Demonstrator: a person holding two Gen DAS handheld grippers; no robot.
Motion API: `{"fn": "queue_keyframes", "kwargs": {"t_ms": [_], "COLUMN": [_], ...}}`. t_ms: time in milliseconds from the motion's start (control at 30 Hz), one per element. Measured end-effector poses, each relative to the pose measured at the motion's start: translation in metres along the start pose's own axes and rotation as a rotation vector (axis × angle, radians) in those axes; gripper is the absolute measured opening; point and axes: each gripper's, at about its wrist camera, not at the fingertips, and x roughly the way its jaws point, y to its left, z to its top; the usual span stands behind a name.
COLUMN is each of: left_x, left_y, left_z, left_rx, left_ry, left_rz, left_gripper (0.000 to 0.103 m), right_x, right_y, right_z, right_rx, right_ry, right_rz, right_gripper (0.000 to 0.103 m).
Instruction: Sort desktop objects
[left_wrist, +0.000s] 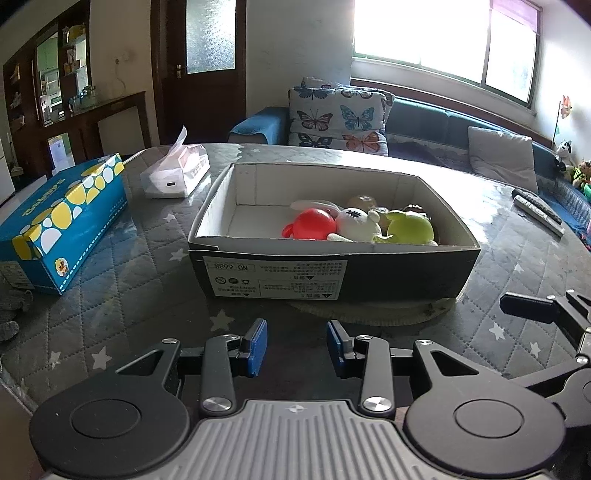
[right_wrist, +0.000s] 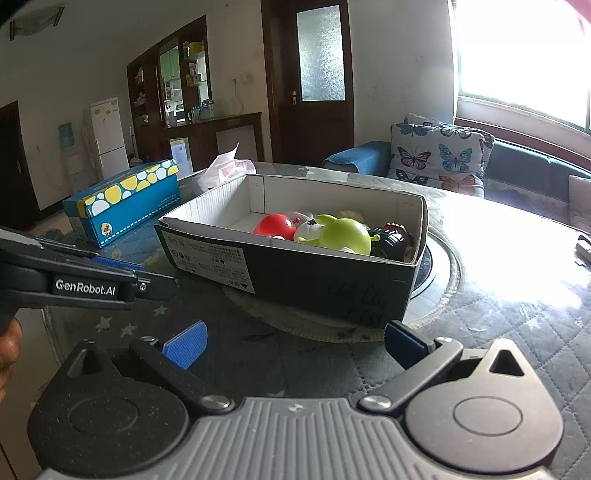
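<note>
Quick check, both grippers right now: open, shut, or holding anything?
Left gripper: open, nothing between its blue pads.
Right gripper: open wide, holding nothing.

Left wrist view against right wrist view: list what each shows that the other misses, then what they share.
Left wrist only: the white tissue pack's front and remote controls at the table's far right. Right wrist only: a white fridge, a black toy in the box and handwriting on the box end. Both: the open shoe box, red toy, green toy and blue dotted box.
</note>
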Motion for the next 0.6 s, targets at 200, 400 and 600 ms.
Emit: {"fn": "queue_keyframes", "kwargs": {"t_ms": [200,400,600], "left_x": [0.001,0.008,0.018], "left_y": [0.003,0.006,0.007], "left_z": [0.003,0.004,0.007], "left_rx": [-0.008,-0.004,-0.009], "left_ry": [-0.001,0.007,0.03], "left_rz": [0.006,0.042,0.03], "left_gripper": [0.039,0.039,0.039], "right_x": [0.001,0.006,0.013], "right_y": [0.001,0.001,-0.002], "right_z": [-0.001,-0.001,0.001], "right_rx": [0.002,0.004,0.017], "right_ry": [0.007,0.022,0.039], "right_rz": [-0.002,-0.01,-0.01], "right_gripper": [0.103,0.103,0.103]}}
